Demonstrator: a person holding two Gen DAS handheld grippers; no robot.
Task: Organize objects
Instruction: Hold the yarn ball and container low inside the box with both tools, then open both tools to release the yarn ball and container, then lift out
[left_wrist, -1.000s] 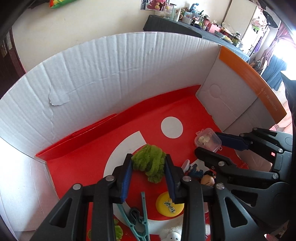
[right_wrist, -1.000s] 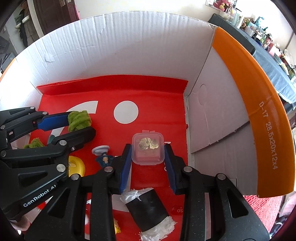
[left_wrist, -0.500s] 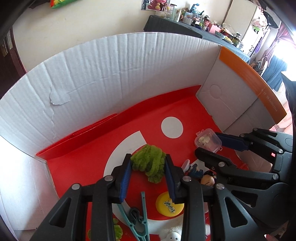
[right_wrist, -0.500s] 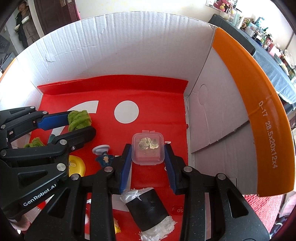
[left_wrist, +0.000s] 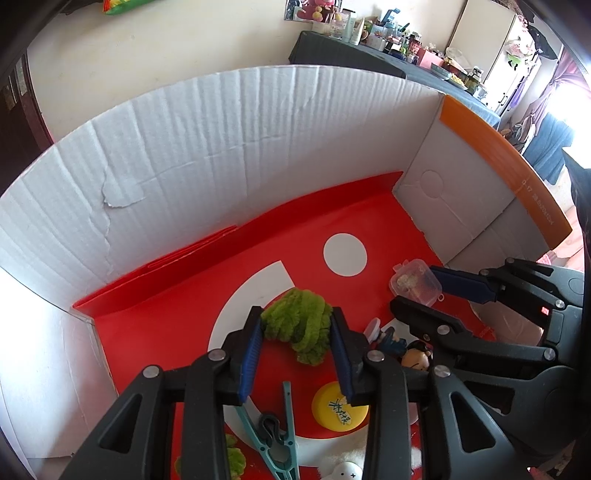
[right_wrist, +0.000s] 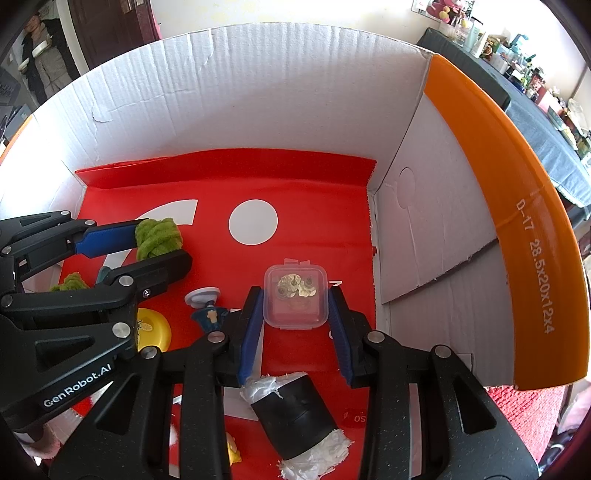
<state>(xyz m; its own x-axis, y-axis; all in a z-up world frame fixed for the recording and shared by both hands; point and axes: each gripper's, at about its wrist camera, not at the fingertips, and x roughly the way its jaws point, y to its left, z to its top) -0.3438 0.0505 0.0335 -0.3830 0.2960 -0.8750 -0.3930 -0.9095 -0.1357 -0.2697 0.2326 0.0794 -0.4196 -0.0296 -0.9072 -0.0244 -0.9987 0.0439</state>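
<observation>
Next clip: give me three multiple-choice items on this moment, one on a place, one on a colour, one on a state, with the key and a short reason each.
1. Where is the clear box?
A. between the right gripper fingers
B. on the white dot
C. outside the carton

2. What colour is the fuzzy bundle in the left gripper?
A. blue
B. green
C. yellow

3. How is the clear box's lid?
A. off
B. half open
C. on

Key: 1 A, the blue pads flank the box in the right wrist view. 2 B, the bundle is plainly green in both views. 3 C, the lid sits flat on the box, its contents seen through it.
</observation>
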